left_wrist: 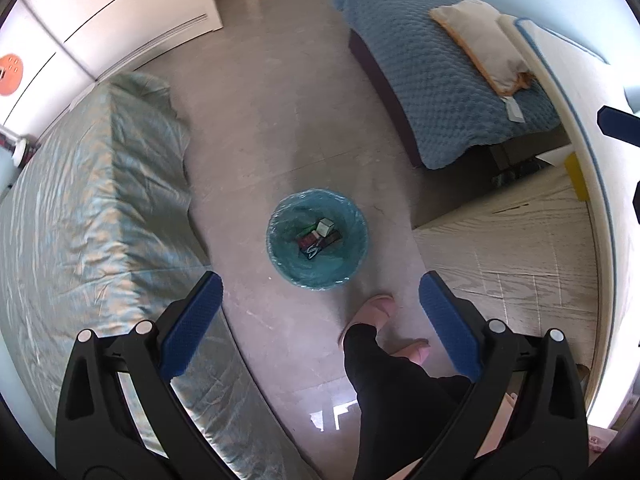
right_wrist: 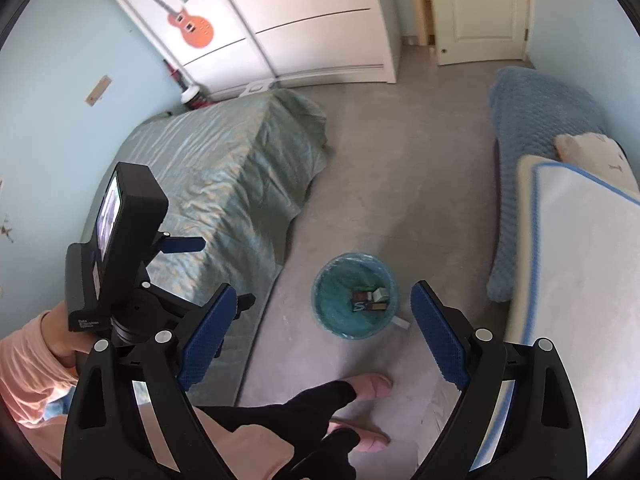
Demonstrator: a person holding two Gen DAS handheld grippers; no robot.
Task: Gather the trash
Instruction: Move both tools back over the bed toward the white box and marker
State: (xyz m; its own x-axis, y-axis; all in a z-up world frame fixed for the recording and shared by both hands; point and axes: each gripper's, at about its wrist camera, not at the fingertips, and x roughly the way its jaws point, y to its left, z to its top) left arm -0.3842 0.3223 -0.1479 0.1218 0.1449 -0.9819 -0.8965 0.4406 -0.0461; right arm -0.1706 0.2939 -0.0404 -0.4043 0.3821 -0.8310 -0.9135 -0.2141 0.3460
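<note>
A round bin with a teal liner [left_wrist: 320, 274] stands on the grey floor between two beds. Several small boxes and wrappers [left_wrist: 318, 236] lie at its bottom. My left gripper [left_wrist: 320, 284] hangs high above the bin, pointing almost straight down, open, with nothing between its blue pads. In the right wrist view the same bin [right_wrist: 340, 322] holds the same trash [right_wrist: 370, 300]. My right gripper [right_wrist: 324, 290] is also open and empty above it. A small white scrap [right_wrist: 401, 323] lies on the floor against the bin's right side.
A bed with a green cover [left_wrist: 100, 220] runs along the left. A blue quilted bed [left_wrist: 440, 80] with a cushion [left_wrist: 480, 40] stands on the right, beside a white blue-edged pad [right_wrist: 580, 260]. The person's feet in pink slippers [right_wrist: 372, 386] stand just before the bin. A white wardrobe [right_wrist: 312, 20] fills the far wall.
</note>
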